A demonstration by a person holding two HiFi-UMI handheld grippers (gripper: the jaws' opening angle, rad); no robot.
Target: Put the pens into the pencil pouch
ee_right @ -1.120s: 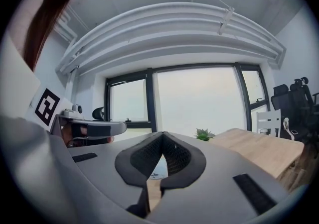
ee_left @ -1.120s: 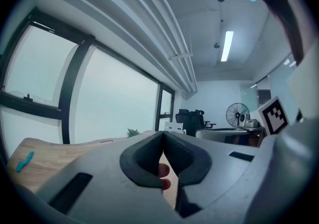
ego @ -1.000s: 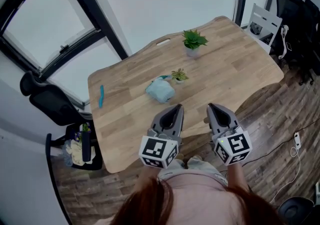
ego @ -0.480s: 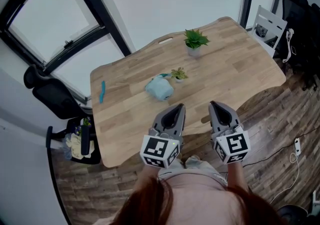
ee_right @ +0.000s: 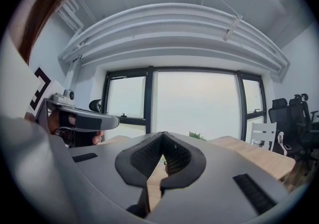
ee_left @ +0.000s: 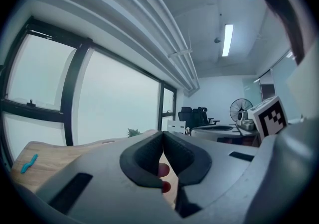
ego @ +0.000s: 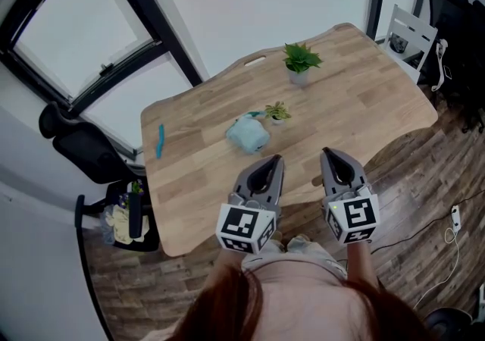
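A light blue pencil pouch [ego: 248, 134] lies near the middle of the wooden table [ego: 341, 97]. A blue pen [ego: 160, 141] rests apart from it at the table's left end, also seen as the blue pen [ee_left: 28, 163] in the left gripper view. My left gripper [ego: 272, 162] and right gripper [ego: 331, 156] hover side by side over the near table edge, both shut with nothing between their tips. Each points level toward the far side. In the gripper views the left gripper [ee_left: 162, 135] and right gripper [ee_right: 163, 136] show closed jaw tips.
A small potted plant [ego: 277, 112] stands right beside the pouch, and a larger one [ego: 301, 59] stands farther back. A black office chair [ego: 83, 146] sits off the table's left end. More chairs [ego: 455, 21] stand at the right by the wall.
Both grippers stay put and shut. The head view has shifted slightly, so the table and its objects sit a little further right and lower in the picture.
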